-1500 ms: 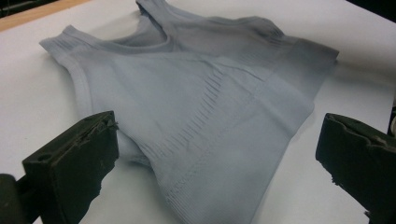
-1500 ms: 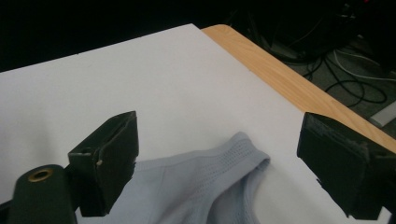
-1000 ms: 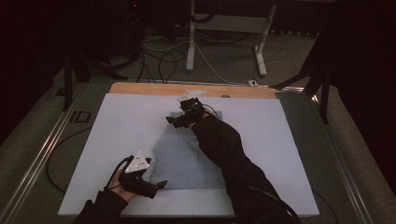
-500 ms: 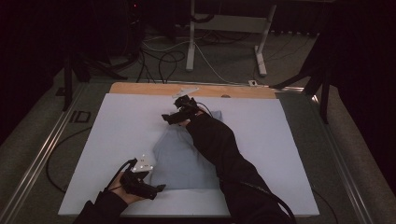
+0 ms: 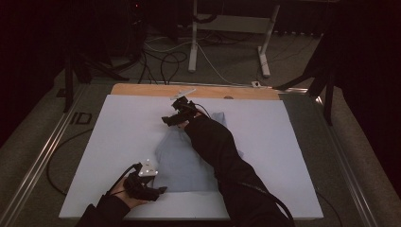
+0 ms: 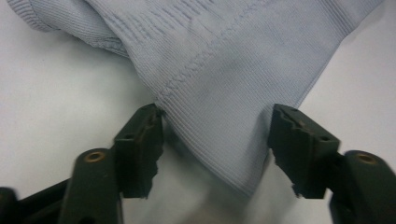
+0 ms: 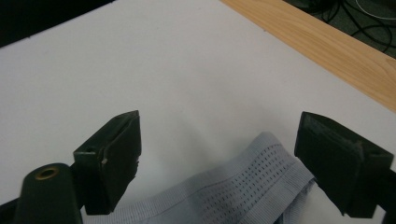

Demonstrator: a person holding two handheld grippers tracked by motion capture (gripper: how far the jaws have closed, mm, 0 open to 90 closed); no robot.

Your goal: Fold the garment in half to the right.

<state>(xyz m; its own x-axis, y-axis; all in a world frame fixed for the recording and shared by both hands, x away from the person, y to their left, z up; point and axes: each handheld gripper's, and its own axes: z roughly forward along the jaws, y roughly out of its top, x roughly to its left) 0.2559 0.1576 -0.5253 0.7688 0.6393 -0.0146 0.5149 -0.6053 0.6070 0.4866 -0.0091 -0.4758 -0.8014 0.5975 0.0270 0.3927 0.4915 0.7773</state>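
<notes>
Between the left tool's (image 6: 215,154) open jaws lies the garment's (image 6: 233,84) corner.

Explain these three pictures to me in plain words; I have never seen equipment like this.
A person sits at a table covered in white and holds hand-operated tongs in each hand. The wide picture comes from a camera above, looking down: the left tongs are near the table's front edge, the right tongs reach farther away. A pale blue knitted garment lies flat between them. The other two pictures come from small cameras riding on the tongs. The left tongs stand open around a corner of the garment's hem. The right tongs are open above a ribbed, perforated edge. Nothing is gripped yet.
</notes>
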